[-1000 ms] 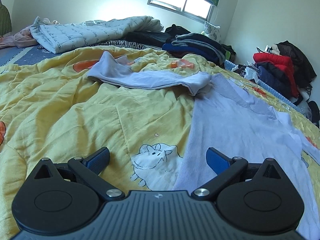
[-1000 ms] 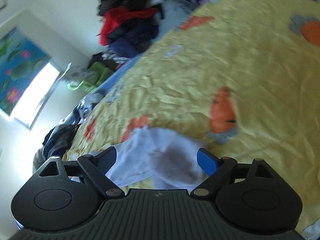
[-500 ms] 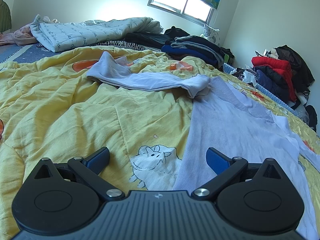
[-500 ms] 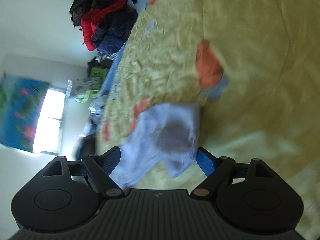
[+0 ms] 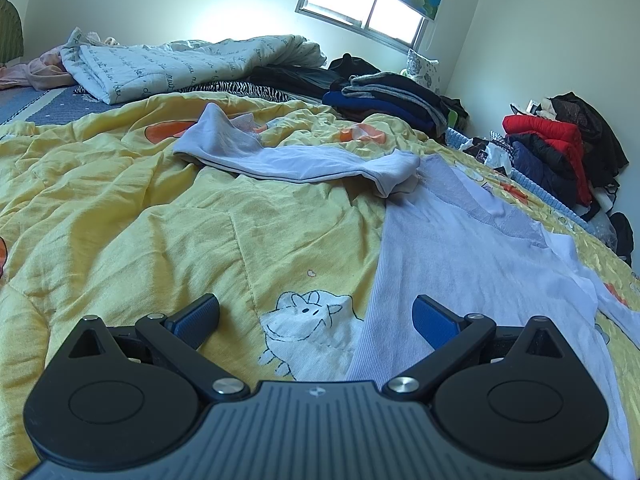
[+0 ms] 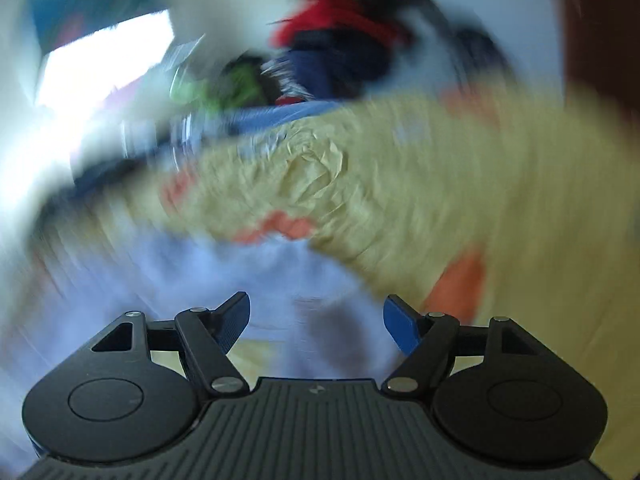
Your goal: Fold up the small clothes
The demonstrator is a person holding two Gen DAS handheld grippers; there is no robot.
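We saw left gripper (image 5: 316,316) low in its own view, pointed forward and somewhat downward, jaws spread wide, blue pads (image 5: 434,318) well apart, nothing pressed between them. We found right gripper (image 6: 316,320) tipped likewise (its view heavily smeared, so little else could be read), jaws narrower than left pair and closing, blue pads (image 6: 398,326) clear of each other. Pale cloth lay between them, though we saw neither pad pressing on it. No hand or sleeve showed in either view.
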